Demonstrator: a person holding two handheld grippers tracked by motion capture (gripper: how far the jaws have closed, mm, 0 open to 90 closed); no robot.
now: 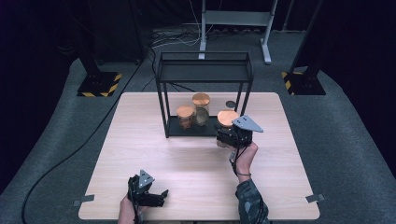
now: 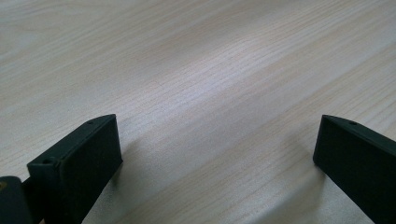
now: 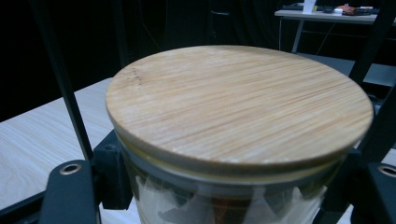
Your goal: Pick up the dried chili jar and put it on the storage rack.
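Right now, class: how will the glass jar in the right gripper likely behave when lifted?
The jar looks glass-walled, so probably rigid, slippery and breakable. Its wooden lid merely sits on top and might come loose if tilted. The right gripper clamps below the lid, which probably steadies it.

The left tongs are standing wide apart, one black jaw at lower left, the other at lower right. Pale wooden surface is stretching between and beyond them.
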